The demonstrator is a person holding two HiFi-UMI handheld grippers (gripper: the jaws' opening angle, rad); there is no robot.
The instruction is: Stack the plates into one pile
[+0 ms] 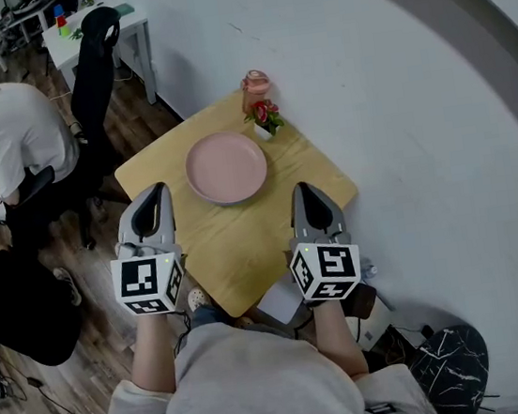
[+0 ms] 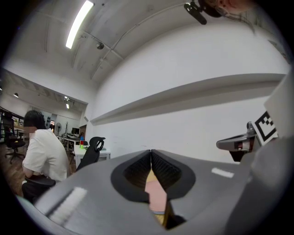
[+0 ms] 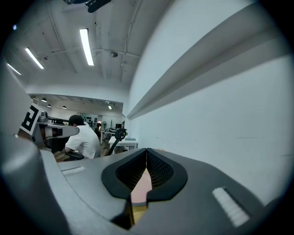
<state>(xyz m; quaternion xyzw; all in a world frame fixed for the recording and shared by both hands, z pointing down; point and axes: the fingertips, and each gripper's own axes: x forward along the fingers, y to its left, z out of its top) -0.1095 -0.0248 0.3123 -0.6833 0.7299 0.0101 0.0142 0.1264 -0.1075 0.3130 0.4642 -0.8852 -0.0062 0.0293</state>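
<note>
Evidently both tools are being kept clear of the work. The left tool (image 1: 155, 190) and the right tool (image 1: 304, 190) hang level over the near edge of the surface (image 1: 246, 250), one to each side. Each is clenched tip to tip on nothing, so neither crowds the pink plate (image 1: 226, 167) beyond them. Each tool's own view bears this out: the jaws meet, and only a sliver of pink shows far off below the tips. The plate lies flat toward the far middle of the surface, apart from both tools, just near of a small flower pot (image 1: 264, 118) and a pink jar (image 1: 254, 84) at the far edge. From above it reads as one round, shallow, matte disc with a raised rim. Whether others lie under it I cannot tell, though no second plate shows anywhere, which suggests the pile is made.
</note>
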